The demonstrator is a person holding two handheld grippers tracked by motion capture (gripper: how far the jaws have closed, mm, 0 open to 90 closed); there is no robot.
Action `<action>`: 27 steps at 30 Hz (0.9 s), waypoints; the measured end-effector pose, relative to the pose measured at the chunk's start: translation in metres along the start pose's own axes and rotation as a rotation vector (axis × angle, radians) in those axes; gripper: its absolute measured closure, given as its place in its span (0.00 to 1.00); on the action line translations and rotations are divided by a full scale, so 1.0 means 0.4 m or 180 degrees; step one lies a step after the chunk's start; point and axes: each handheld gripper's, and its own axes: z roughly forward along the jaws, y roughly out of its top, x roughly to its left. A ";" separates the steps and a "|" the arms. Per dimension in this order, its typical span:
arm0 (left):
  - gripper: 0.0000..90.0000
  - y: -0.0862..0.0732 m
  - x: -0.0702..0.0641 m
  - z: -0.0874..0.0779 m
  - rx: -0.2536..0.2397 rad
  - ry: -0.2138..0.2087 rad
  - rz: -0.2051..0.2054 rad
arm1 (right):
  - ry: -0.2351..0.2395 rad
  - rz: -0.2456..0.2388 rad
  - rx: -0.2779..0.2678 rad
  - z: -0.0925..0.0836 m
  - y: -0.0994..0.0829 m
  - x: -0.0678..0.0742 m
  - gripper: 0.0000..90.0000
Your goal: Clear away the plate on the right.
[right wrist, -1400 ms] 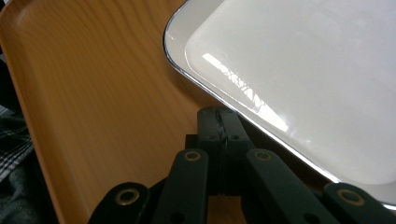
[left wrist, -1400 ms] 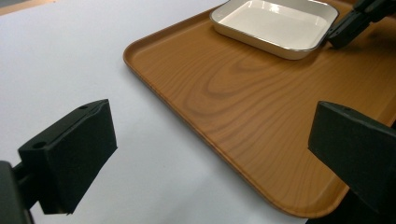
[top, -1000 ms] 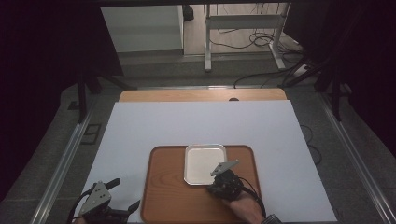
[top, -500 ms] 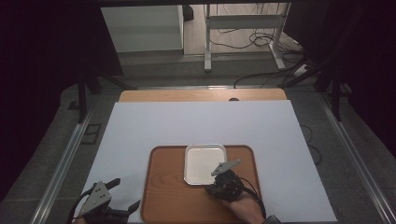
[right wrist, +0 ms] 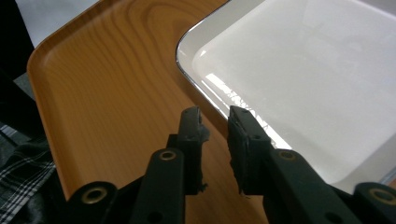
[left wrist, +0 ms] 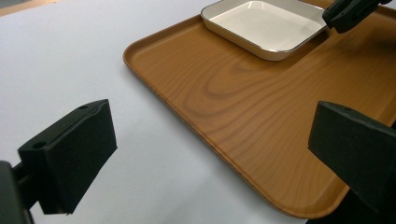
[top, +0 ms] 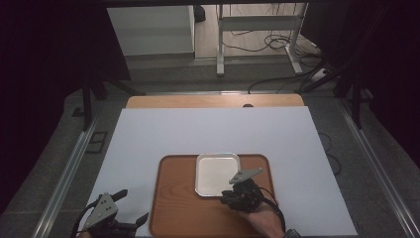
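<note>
I read the right gripper (top: 229,198) at the near rim of the square white enamel dish with a thin metal edge (top: 218,173). Its jaws have just been opening. In the right gripper view they stand a narrow gap apart, astride the dish rim (right wrist: 210,100), with the pads clear of it on both sides, so I report no clamping force on the dish.

The dish sits flat on the rectangular wood-grain tray with rounded corners (top: 178,208), in the tray's far half and slightly right of centre. The tray lies on the white table sheet (top: 208,129), near its front edge.

I read the left gripper (top: 126,207) at the front left of the sheet, just beside the tray's left edge. Its jaws stand wide apart with nothing between them. In the left gripper view one pad (left wrist: 74,144) is over the sheet and the other over the tray.
</note>
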 end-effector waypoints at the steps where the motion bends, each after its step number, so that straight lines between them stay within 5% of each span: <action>1: 0.01 0.000 0.000 0.000 0.0000 0.0001 0.0001 | -0.0003 0.0004 -0.0012 -0.002 0.001 -0.001 0.80; 27: 0.01 0.000 0.002 0.000 -0.0003 -0.0020 -0.0013 | -0.0186 0.0043 -0.0201 -0.047 0.006 -0.028 0.53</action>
